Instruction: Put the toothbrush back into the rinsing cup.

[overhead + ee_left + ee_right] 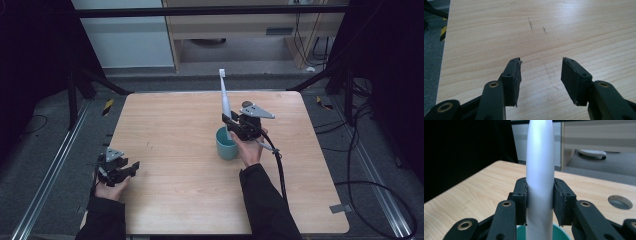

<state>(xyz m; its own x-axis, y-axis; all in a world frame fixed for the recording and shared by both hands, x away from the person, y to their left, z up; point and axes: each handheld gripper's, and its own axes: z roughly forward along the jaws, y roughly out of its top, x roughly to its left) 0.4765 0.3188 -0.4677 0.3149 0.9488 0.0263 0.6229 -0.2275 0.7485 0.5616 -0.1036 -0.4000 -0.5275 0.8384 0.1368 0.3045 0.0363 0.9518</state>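
One toothbrush (pixel 225 102), upright, clamped in your right gripper (pixel 231 122) directly above the teal cup (pixel 226 145), mid-table. Keep it vertical and lower it gently inside the rim. Left gripper (pixel 541 72): wide, empty, near-left.

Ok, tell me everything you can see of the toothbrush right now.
The toothbrush is white with a smooth, rounded, plastic-looking handle that narrows to a slim neck and a small head at the top. It stands nearly upright, head up, leaning slightly away. The right gripper is shut on its handle, pads pressing both sides. Its lower end points down into the teal cup on the wooden table; whether it touches the cup I cannot tell.
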